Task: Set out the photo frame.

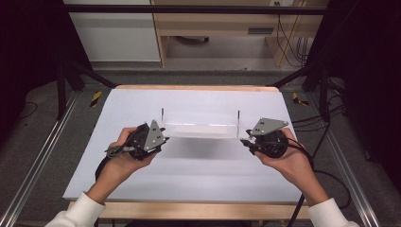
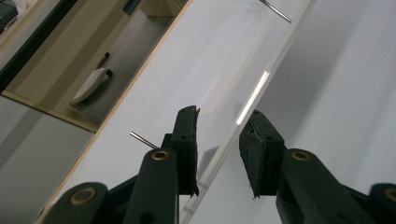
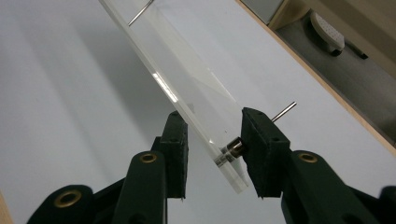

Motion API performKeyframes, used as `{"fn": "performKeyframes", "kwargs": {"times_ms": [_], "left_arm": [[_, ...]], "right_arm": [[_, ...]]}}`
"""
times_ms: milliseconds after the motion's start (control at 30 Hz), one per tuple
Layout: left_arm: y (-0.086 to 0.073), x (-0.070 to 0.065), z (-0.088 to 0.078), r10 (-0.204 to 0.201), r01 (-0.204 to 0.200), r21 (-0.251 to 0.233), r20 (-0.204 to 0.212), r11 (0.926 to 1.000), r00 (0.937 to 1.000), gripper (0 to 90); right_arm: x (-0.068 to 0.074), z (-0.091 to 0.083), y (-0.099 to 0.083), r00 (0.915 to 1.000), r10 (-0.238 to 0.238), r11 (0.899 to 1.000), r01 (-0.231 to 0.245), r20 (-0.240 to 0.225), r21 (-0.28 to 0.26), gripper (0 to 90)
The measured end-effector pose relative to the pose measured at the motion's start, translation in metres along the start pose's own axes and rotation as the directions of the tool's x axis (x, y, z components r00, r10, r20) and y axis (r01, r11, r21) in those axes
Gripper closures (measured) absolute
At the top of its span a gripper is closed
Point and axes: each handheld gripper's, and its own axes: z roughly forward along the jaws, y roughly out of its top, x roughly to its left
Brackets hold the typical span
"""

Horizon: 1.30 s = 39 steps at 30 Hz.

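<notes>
Your left gripper (image 2: 218,149) straddles one end of the clear acrylic plate (image 1: 201,128), jaws apart. Your right gripper (image 3: 212,154) brackets the other end, jaws also apart, just off the table (image 1: 198,175).

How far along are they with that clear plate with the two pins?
Done so far: both grippers have been brought to the ends of the clear plate. In hand: the left gripper and right gripper each straddle an end with a gap at the fingers, so neither clamps it yet. Whether it is lifted off the white table is unclear. Left: closing and moving it.
</notes>
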Motion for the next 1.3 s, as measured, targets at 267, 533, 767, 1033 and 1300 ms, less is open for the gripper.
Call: {"fn": "performKeyframes", "kwargs": {"times_ms": [267,533,767,1033,1300], "left_arm": [[0.008,0.014,0.002,-0.003,0.003,0.007,0.011,1.0000,0.9999,66.3],[0.018,0.032,0.005,-0.005,0.005,0.017,0.032,0.9998,0.9995,65.2],[0.025,0.044,0.009,-0.005,0.004,0.015,0.034,0.9999,0.9994,63.7],[0.029,0.054,0.013,-0.001,0.001,0.012,0.032,0.9999,0.9995,62.4],[0.029,0.060,0.009,-0.073,0.068,-0.124,-0.038,0.9900,0.9966,35.9]], "right_arm": [[-0.010,0.001,0.001,1.0000,0.006,0.998,-0.006,0.006,-0.061,62.0],[-0.023,0.007,0.000,0.9988,0.033,0.987,-0.026,0.037,-0.157,55.1],[-0.032,0.017,-0.007,0.9946,0.077,0.978,-0.061,0.070,-0.202,56.2],[-0.038,0.020,-0.007,0.9922,0.098,0.969,-0.078,0.077,-0.236,61.4],[-0.048,0.022,-0.001,0.9876,0.141,0.962,-0.120,0.069,-0.244,61.1]]}}
